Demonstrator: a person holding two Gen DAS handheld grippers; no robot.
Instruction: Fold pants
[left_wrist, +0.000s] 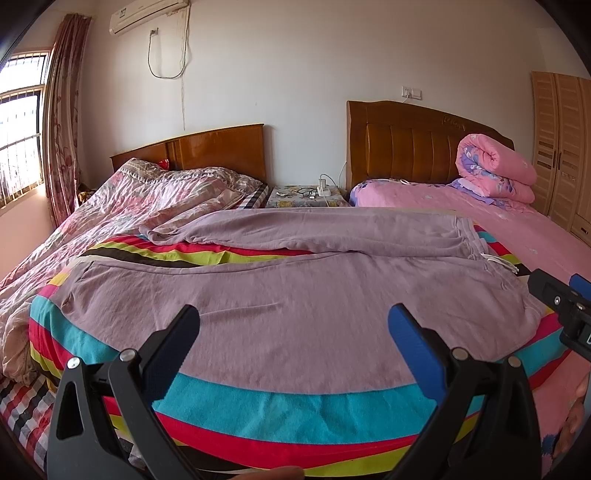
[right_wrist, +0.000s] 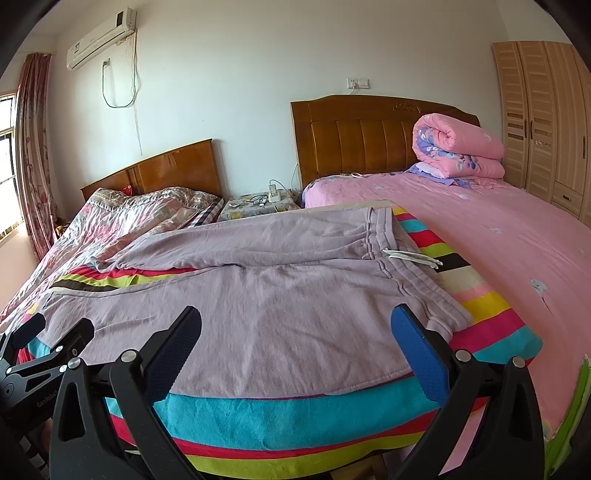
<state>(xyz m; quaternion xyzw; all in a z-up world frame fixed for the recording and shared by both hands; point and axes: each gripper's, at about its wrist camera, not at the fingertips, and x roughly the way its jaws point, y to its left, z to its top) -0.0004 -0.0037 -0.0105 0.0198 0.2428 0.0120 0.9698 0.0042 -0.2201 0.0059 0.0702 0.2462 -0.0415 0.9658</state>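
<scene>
The lilac pants (left_wrist: 295, 295) are lying spread flat on the striped blanket (left_wrist: 295, 410), and that blanket is our landmark for everything here. The waistband (right_wrist: 406, 258) is sitting toward the blanket's right end, with the white drawstring (right_wrist: 413, 256) trailing off it onto the stripes. The two legs are running toward the blanket's left end, the far leg (left_wrist: 295, 225) lying along the blanket's far edge and parting from the near one, with stripes showing in the gap between them.

The left gripper (left_wrist: 293, 343) is hovering over the blanket's near edge, above the near leg, its fingers spread wide and holding nothing. The right gripper (right_wrist: 295, 343) is hanging over the same near edge, closer to the waistband end, and its fingers are also gaping wide with nothing between them. Its blue fingertip (right_wrist: 410, 332) is showing just in front of the waistband's near corner; whether it is touching the cloth, I cannot tell.

Beyond the blanket's right end, a rolled pink quilt (right_wrist: 458, 151) is resting by the headboard (right_wrist: 354, 136).
</scene>
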